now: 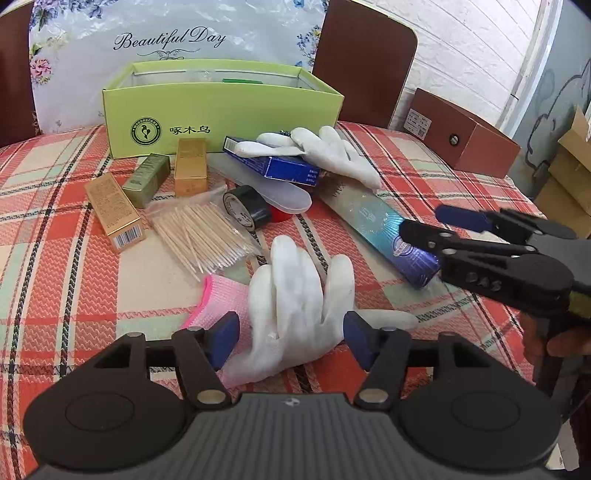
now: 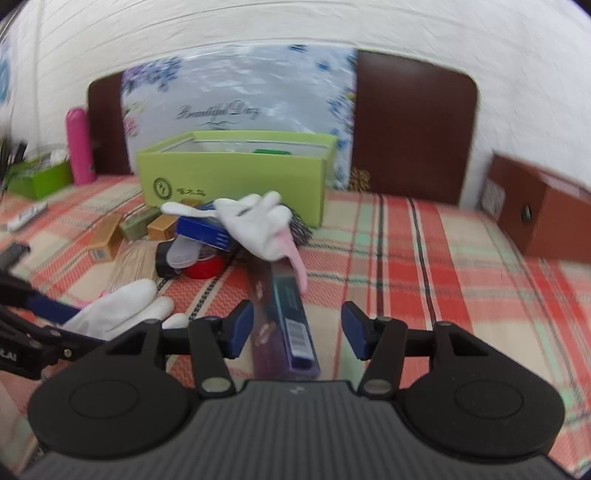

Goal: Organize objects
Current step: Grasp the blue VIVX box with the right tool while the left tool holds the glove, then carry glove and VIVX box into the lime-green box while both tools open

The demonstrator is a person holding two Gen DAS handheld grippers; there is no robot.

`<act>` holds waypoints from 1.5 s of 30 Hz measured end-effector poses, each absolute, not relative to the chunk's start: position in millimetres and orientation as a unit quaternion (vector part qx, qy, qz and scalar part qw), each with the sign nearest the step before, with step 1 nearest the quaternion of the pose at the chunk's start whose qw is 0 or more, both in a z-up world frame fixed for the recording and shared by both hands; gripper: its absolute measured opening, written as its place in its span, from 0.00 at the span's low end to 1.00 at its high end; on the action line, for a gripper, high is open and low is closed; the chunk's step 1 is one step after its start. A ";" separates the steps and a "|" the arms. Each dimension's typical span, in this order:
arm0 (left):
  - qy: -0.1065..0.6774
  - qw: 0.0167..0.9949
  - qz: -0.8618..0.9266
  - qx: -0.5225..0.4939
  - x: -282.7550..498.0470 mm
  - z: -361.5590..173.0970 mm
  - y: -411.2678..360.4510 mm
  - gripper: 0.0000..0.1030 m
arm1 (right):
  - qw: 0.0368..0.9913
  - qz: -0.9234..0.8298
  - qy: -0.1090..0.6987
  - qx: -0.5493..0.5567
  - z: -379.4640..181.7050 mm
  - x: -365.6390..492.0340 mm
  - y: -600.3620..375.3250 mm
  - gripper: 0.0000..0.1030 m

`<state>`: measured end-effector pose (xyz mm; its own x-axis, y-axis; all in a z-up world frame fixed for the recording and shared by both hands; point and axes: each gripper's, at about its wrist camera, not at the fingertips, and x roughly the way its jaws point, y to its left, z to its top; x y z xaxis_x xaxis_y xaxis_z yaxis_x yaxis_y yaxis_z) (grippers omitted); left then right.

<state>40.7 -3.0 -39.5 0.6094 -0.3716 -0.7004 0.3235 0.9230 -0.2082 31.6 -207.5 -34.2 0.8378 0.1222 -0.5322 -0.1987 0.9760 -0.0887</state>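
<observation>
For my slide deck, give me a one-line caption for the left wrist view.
Open left gripper straddles a white fabric glove on the plaid tablecloth; open right gripper reaches the long blue box.

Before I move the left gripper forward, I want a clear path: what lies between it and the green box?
In the left wrist view, the white glove lies between the open left gripper fingers; beyond it come the toothpick bag, black tape roll, then the green box.

White brick wall [image 2: 369,26], brown chairs [image 1: 365,62] — plaid tablecloth [image 1: 424,158]
</observation>
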 end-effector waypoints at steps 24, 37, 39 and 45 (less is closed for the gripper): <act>0.403 0.889 -0.216 -0.007 41.7 -44.2 -10.5 0.14 | 0.930 0.108 0.348 -0.055 -57.7 51.7 -216.0 0.37; 0.397 0.883 -0.252 0.000 35.1 -44.4 -17.0 0.60 | 0.921 0.155 0.354 -0.056 -49.8 28.3 -209.0 0.46; 0.391 0.885 -0.250 0.012 33.8 -46.2 -22.5 0.59 | 0.920 0.162 0.352 -0.058 -52.0 32.3 -203.5 0.46; 0.400 0.882 -0.247 -0.003 40.0 -43.8 -13.1 0.11 | 0.920 0.158 0.356 -0.044 -56.6 28.8 -204.0 0.37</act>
<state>40.0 -13.1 -43.8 0.5570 -0.4388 -0.7052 0.4341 0.8776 -0.2033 28.8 -204.0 -56.6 0.6957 0.2599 -0.6697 -0.3230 0.9459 0.0316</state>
